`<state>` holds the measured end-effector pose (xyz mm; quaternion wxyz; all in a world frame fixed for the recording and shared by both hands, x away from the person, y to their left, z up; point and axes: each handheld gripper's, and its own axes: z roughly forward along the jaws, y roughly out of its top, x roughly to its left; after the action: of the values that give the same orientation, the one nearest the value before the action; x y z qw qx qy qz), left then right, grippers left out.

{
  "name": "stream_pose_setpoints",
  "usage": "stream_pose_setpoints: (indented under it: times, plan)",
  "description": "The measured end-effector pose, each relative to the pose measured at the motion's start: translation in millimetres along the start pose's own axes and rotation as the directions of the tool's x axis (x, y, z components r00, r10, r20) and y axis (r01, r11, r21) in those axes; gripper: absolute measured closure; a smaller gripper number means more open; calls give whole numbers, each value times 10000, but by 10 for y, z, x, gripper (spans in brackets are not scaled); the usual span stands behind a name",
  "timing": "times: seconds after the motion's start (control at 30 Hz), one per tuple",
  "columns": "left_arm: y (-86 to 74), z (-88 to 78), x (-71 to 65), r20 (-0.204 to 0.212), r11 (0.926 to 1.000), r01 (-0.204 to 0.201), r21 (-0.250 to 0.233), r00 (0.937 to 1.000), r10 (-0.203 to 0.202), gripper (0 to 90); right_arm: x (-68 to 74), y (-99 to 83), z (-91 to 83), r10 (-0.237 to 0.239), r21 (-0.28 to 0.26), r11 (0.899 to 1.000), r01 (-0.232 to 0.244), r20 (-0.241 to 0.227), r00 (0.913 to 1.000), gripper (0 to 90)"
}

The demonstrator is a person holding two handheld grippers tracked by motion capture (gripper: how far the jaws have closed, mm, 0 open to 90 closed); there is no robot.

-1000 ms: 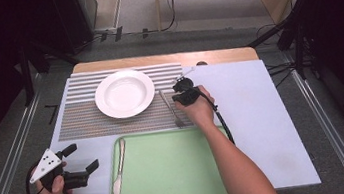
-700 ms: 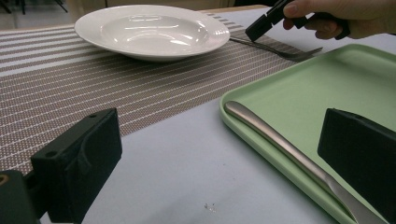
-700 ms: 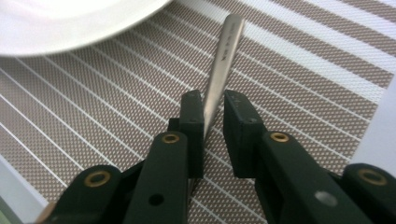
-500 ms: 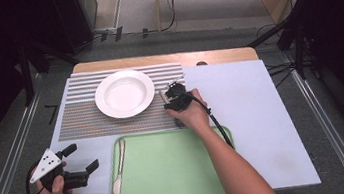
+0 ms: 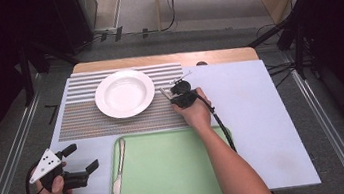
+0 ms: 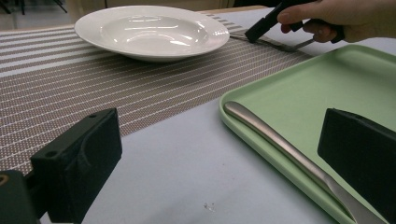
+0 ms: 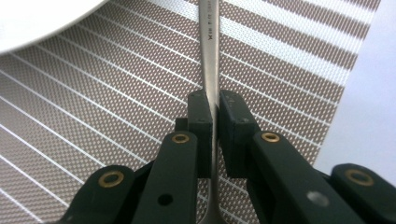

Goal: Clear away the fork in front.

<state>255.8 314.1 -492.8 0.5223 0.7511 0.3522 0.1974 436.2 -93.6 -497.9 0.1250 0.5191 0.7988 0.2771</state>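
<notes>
Right gripper [image 7: 213, 122] pinched tight on fork handle [image 7: 210, 56], jaws having just closed; fork lies on striped placemat [image 5: 82, 120] beside white plate [image 5: 124, 93]; thin polished steel, stiff, light, slippery; mid-handle hold likely best. Left gripper [image 5: 82, 159] gaping, empty.

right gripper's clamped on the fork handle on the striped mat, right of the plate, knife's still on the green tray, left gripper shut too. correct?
Not quite: the left gripper is open, its jaws wide apart and empty in the left gripper view. The rest holds: right gripper clamps the fork; knife lies on the tray.
</notes>
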Motion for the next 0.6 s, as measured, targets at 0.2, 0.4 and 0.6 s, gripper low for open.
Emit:
stream_pose_setpoints:
  times: [0.2,0.4,0.6]
  plan:
    - [0,10,-8,-8,10000,-29,12,10000,29,0,-3,19,3,-89,186,9998,93,-225,9997,753]
    - [0,8,-10,-33,10000,-52,27,10000,52,0,49,-12,8,-310,-65,9995,312,282,9991,820]
    - [1,2,-6,-18,10000,-1,-6,10000,1,0,67,-28,5,-597,-178,9980,605,429,9973,827]
